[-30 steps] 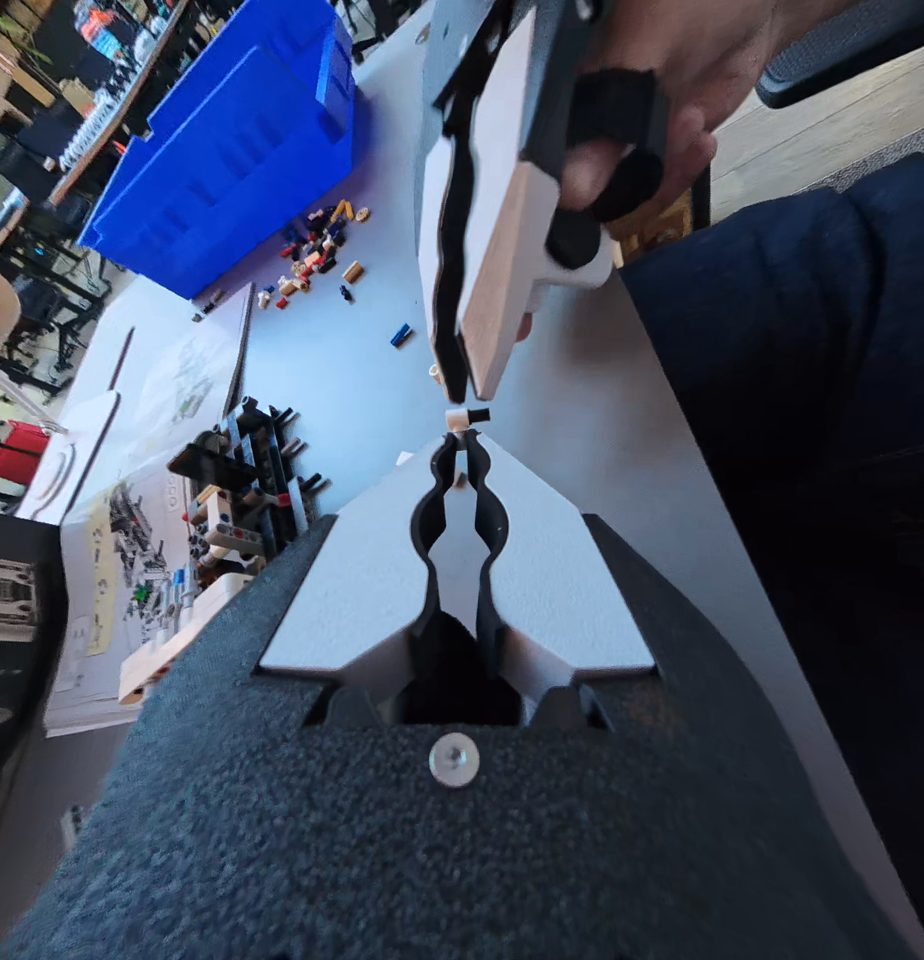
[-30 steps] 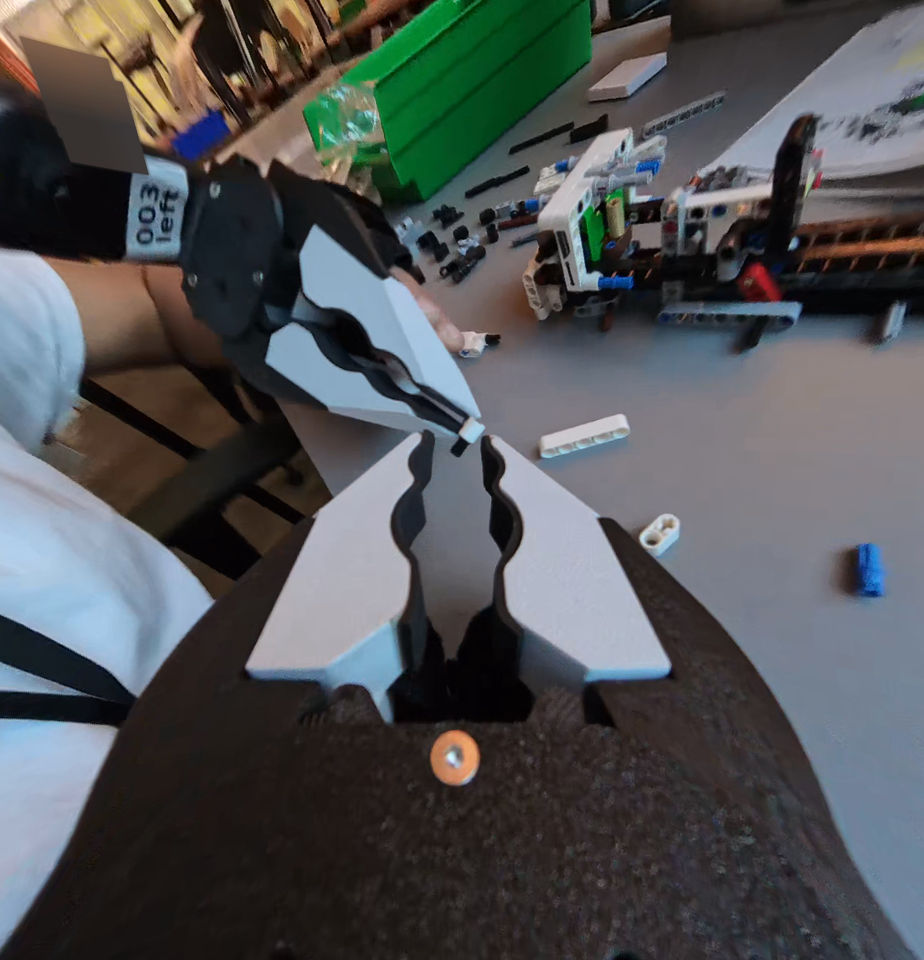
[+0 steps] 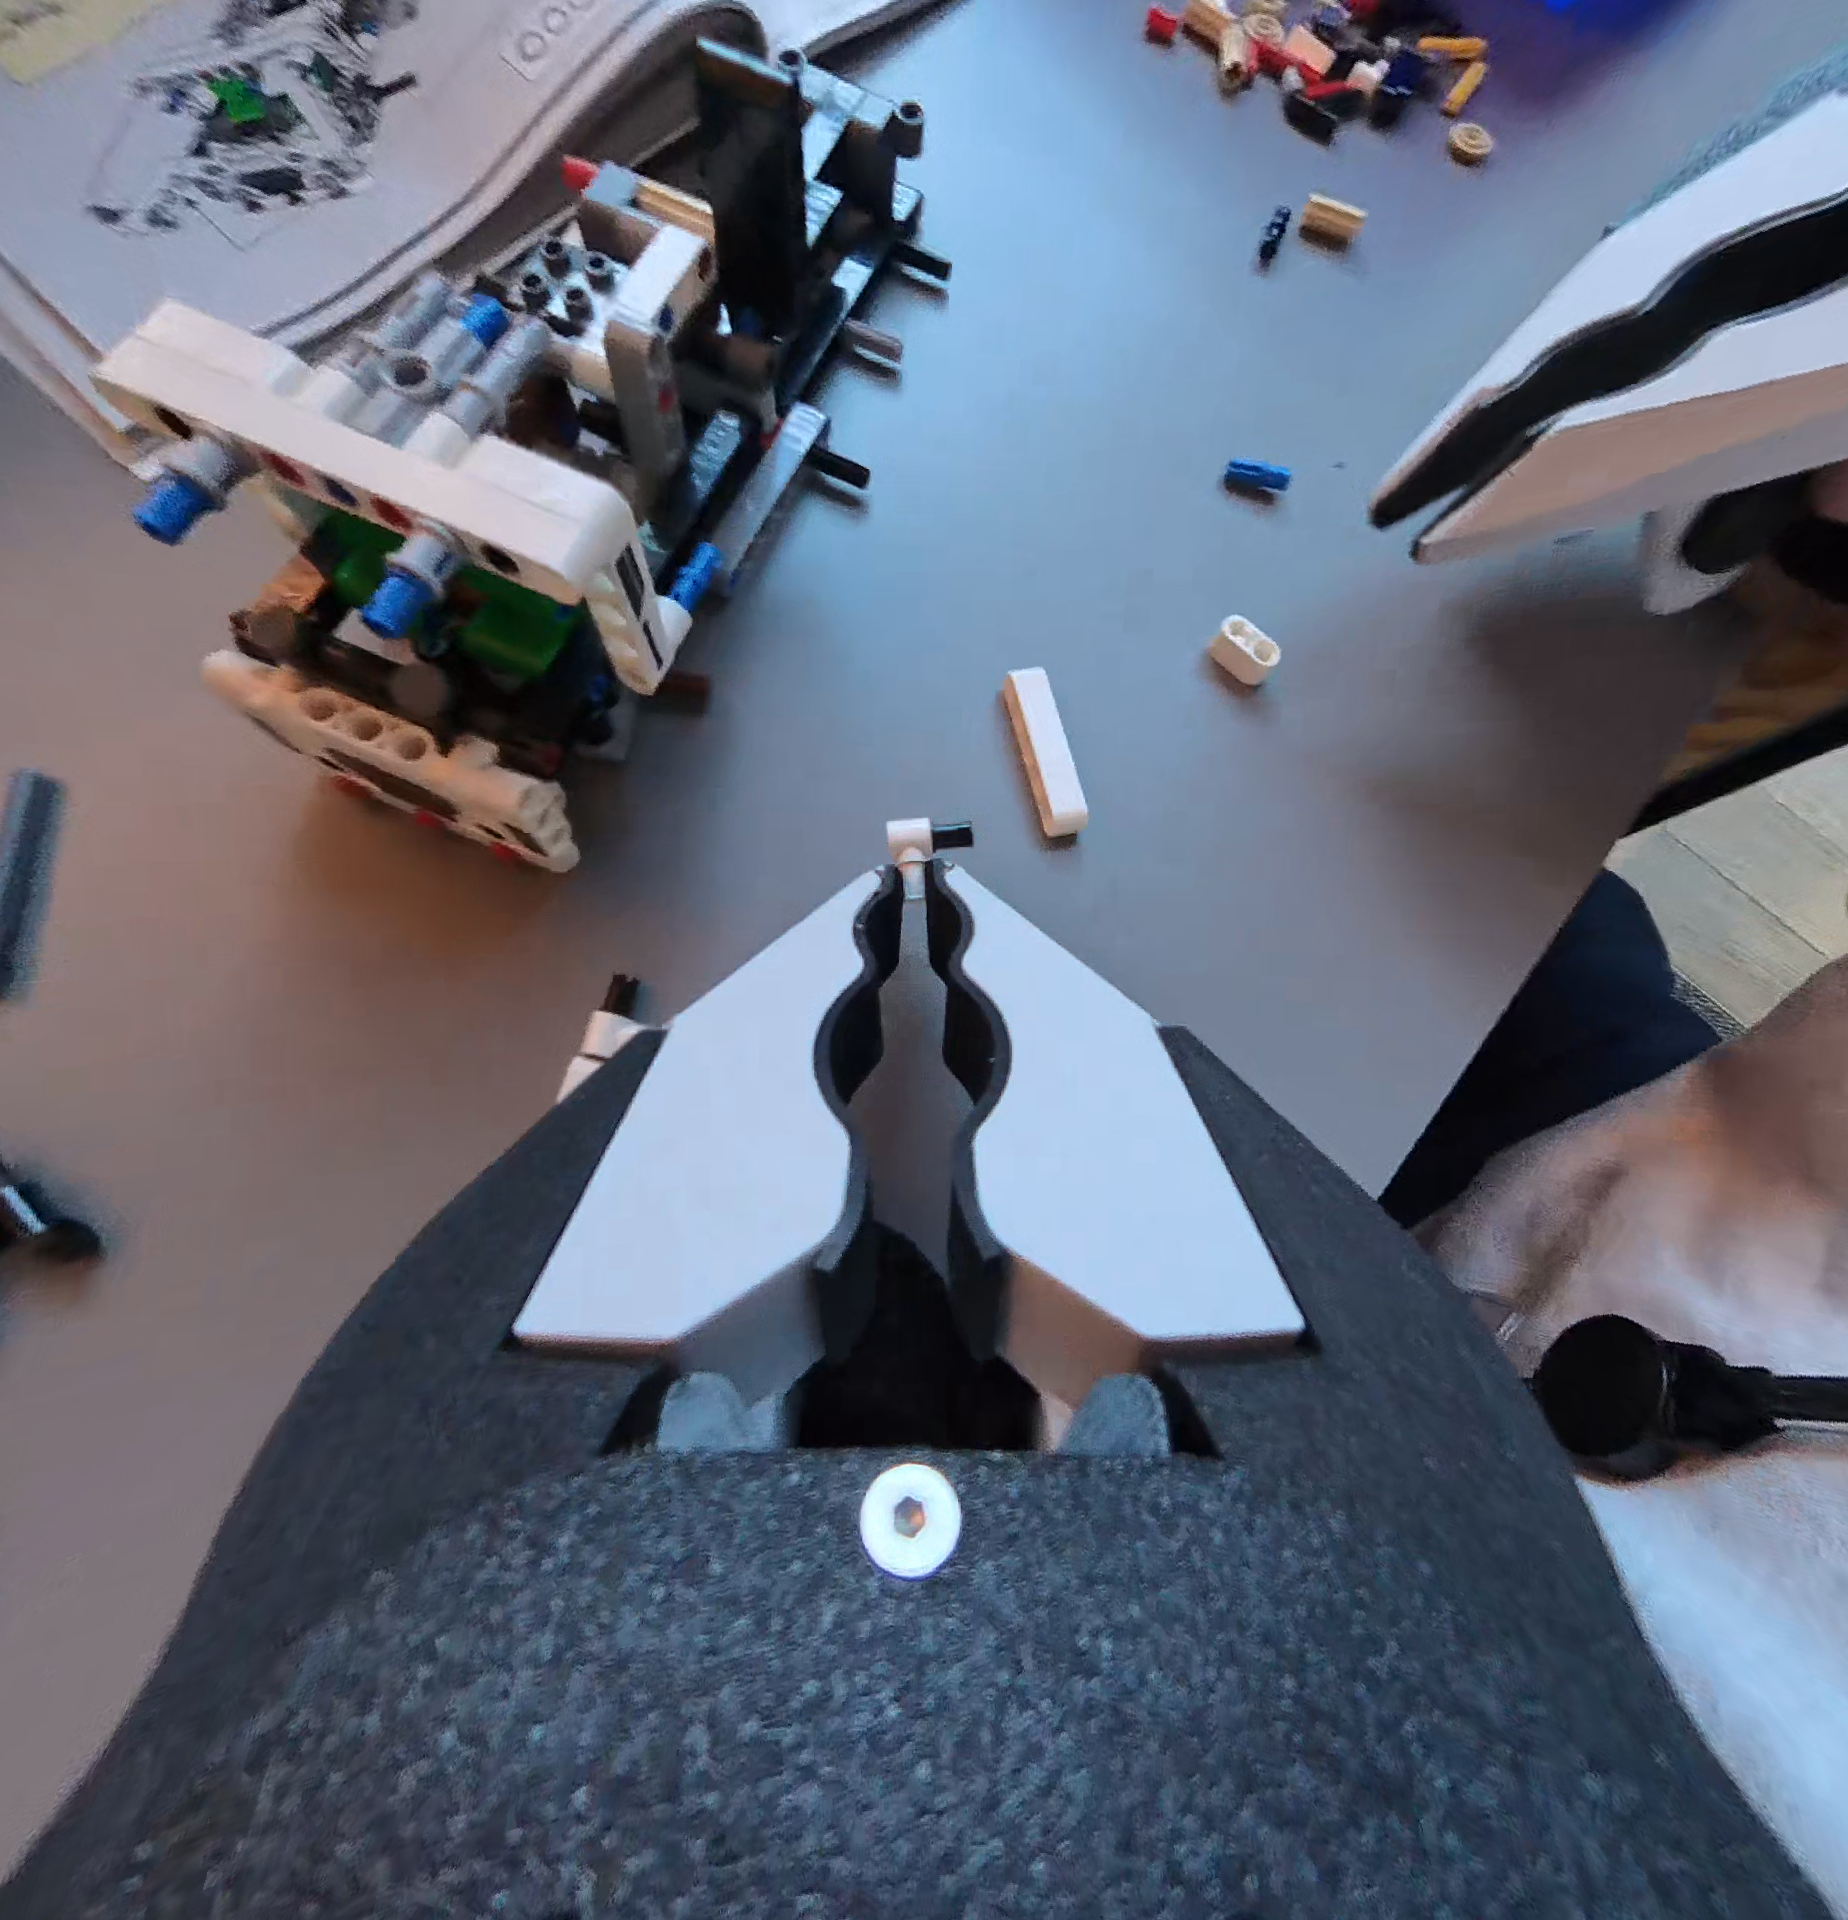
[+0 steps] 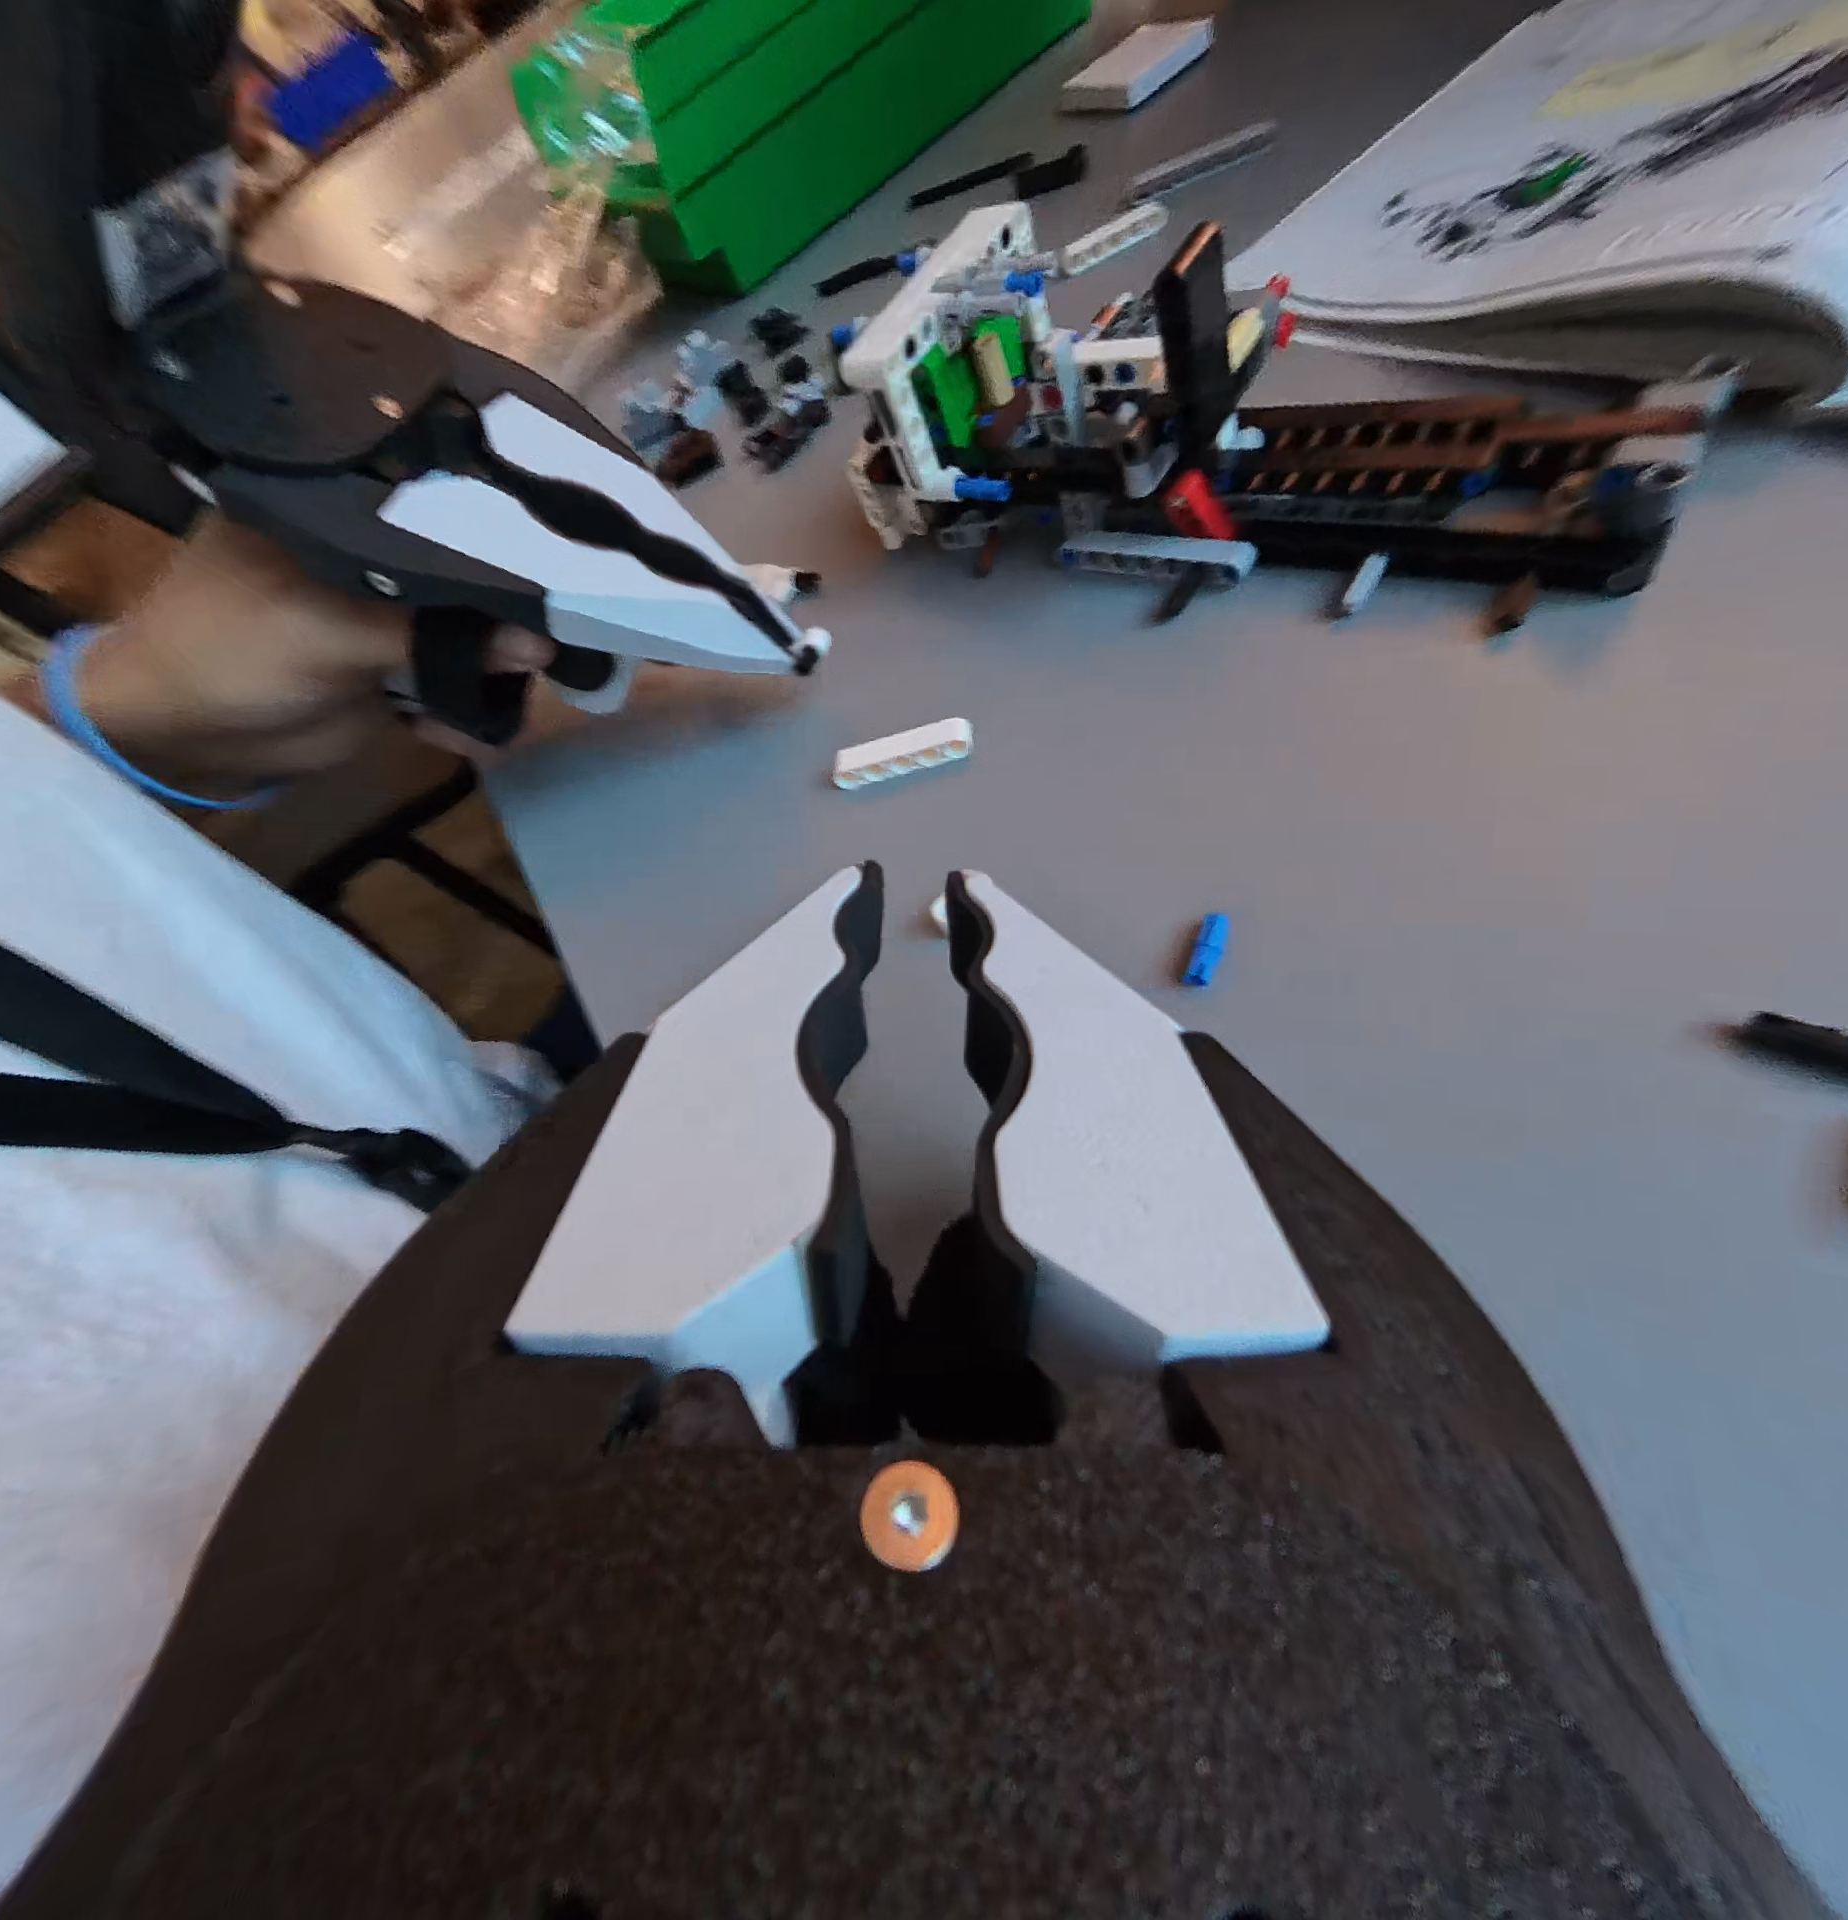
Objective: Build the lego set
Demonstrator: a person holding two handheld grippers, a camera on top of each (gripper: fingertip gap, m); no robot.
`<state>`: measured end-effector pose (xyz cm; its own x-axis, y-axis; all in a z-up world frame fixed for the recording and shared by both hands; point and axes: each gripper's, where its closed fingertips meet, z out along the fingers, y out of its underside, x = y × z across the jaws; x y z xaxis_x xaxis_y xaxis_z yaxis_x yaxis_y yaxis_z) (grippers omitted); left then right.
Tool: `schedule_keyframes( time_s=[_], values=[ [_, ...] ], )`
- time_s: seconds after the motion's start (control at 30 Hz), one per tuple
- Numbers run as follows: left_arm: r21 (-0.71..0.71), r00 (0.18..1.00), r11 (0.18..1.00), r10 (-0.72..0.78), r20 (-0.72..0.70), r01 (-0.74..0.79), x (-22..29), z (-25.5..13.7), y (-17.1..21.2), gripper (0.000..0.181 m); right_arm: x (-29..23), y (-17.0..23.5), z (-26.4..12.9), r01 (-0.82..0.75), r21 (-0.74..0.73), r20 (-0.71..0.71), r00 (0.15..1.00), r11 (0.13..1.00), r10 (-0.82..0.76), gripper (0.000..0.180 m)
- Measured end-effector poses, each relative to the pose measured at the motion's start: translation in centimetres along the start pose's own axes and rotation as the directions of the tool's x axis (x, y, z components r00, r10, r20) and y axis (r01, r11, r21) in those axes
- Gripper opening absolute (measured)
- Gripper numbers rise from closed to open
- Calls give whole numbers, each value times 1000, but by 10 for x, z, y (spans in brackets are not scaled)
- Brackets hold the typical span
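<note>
Left tongs (image 3: pixel 912 871) pinched nearly closed on a small white connector with a black pin (image 3: pixel 926 834), held above the bench (image 3: pixel 1315 935). Right tongs (image 4: pixel 914 894) part open, empty, hovering over a small white link (image 3: pixel 1243 649).

To seat the connector I'd keep the grip firm and square the pin to its hole on the half-built model (image 3: pixel 463 520), bracing the model with the right.

Nearby: white beam (image 3: pixel 1045 750), blue pin (image 3: pixel 1255 477), loose parts pile (image 3: pixel 1315 62), instruction booklet (image 3: pixel 276 156). The beam lies close to my path.
</note>
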<state>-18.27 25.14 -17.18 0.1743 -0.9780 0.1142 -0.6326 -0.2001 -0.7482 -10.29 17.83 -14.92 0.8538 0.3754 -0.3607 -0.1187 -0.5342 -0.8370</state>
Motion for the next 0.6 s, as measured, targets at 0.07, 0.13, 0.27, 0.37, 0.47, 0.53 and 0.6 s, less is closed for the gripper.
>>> schedule_keyframes(
  time_s=[0.07, 0.13, 0.27, 0.37, 0.47, 0.53, 0.6],
  values=[
    [-6, 999, 1000, 5, 36, -4, -3, 0, -3, 1, -2, -1, 1, -83, -6, 79, 993, 997, 83, 11],
    [-9, 998, 1000, 4, 56, -4, -6, 2, -6, 2, -5, -1, 0, -124, -8, 134, 983, 992, 124, 13],
    [3, 998, 1000, -5, 57, 5, -11, 10, -9, 1, -11, -9, -8, -145, 41, 217, 967, 989, 133, 13],
    [4, 1000, 1000, -3, 30, 3, -7, 16, -11, 1, -10, -16, -14, -180, 86, 246, 957, 980, 154, 13],
    [-24, 999, 1000, 6, 36, -5, -6, 18, -8, 1, -4, -22, -16, -226, 115, 252, 949, 967, 191, 13],
    [-42, 999, 999, 9, 47, -7, -7, 18, -4, 1, -3, -23, -17, -228, 129, 249, 950, 965, 191, 13],
    [-59, 998, 998, -2, 56, 6, -8, 16, 0, 1, -2, -24, -18, -227, 142, 237, 953, 964, 189, 13]
  ],
)
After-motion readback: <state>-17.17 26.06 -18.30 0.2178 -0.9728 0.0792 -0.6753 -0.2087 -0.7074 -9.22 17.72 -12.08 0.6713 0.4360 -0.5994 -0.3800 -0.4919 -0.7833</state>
